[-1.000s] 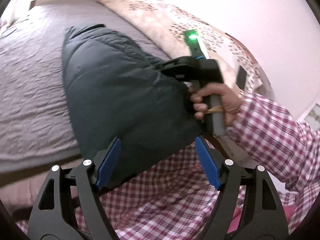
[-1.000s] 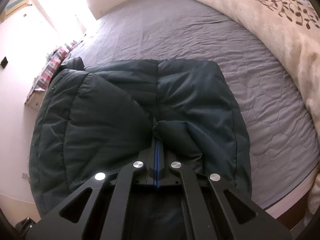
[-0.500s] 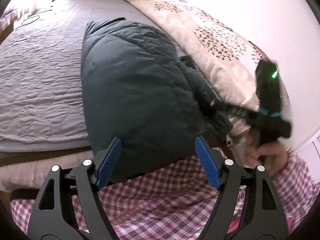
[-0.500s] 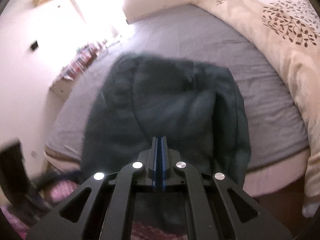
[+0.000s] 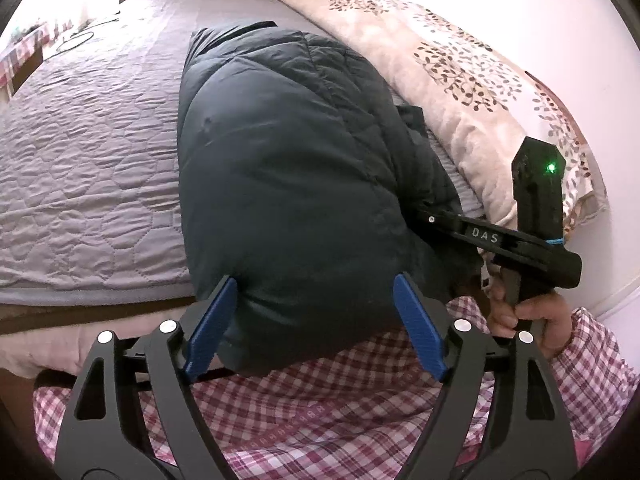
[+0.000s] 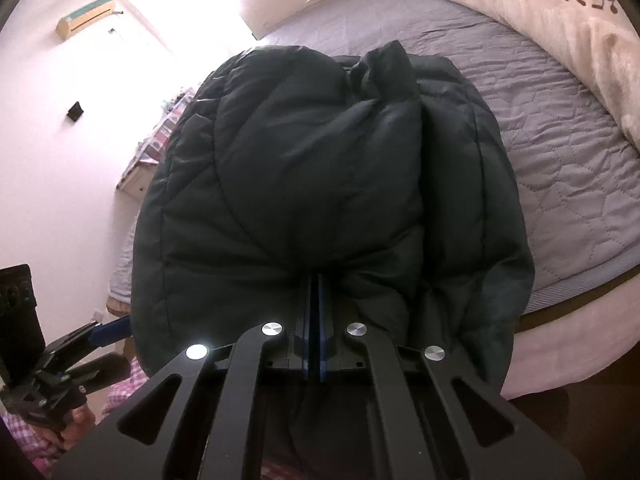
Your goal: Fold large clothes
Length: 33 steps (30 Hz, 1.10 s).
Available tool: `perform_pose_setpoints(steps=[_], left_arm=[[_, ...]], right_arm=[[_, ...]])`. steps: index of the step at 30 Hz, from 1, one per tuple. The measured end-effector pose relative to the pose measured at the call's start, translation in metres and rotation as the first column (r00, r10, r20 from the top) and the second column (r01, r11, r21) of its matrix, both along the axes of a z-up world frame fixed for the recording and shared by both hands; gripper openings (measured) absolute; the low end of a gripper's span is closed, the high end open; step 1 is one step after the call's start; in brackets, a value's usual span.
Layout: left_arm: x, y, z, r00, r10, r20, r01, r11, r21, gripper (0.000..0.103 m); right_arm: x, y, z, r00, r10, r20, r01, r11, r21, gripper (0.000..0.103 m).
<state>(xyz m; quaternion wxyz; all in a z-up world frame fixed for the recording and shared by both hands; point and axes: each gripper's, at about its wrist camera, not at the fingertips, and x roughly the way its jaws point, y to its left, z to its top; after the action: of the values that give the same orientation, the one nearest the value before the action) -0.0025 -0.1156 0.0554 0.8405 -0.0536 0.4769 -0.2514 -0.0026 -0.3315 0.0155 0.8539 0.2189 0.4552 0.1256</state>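
The dark puffy jacket [image 5: 288, 168] lies bunched on the grey quilted bed [image 5: 80, 152], its near end hanging over the bed's edge beside a floral duvet [image 5: 460, 72]. The right gripper [image 6: 314, 292] is clenched on a fold of the jacket's near edge. The left gripper [image 5: 316, 328] hovers with jaws spread wide, the jacket's hanging end between its blue pads [image 5: 418, 332] without being pinched, above a checked shirt [image 5: 320, 412].

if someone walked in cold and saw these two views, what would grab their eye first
The dark puffer jacket dominates both views, bulging off the near edge of the grey quilted bed cover. The right gripper is shut on a fold of its fabric, while the left gripper sits open at its near end with nothing between the blue pads. A cream leaf-print duvet lies heaped along the wall side.
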Motion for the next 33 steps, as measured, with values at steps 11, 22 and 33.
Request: perform_pose_setpoints(steps=[11,22,33], left_arm=[[0.003,0.014,-0.004,0.997,0.073,-0.024,-0.073,0.997,-0.001,0.079],[0.019,0.058,0.008,0.98,0.193,-0.043,-0.196,0.975,-0.102,0.084],[0.03,0.041,-0.005,0.985,0.156,-0.072,-0.162,0.984,-0.079,0.085]], right_arm=[[-0.002,-0.002,-0.005,1.0,-0.003,0.005,0.003,1.0,0.013,0.0],[0.001,-0.003,0.0,0.999,-0.025,-0.024,0.025,1.0,0.016,0.0],[0.001,-0.004,0.002,0.999,-0.026,-0.03,0.027,0.999,0.017,0.0]])
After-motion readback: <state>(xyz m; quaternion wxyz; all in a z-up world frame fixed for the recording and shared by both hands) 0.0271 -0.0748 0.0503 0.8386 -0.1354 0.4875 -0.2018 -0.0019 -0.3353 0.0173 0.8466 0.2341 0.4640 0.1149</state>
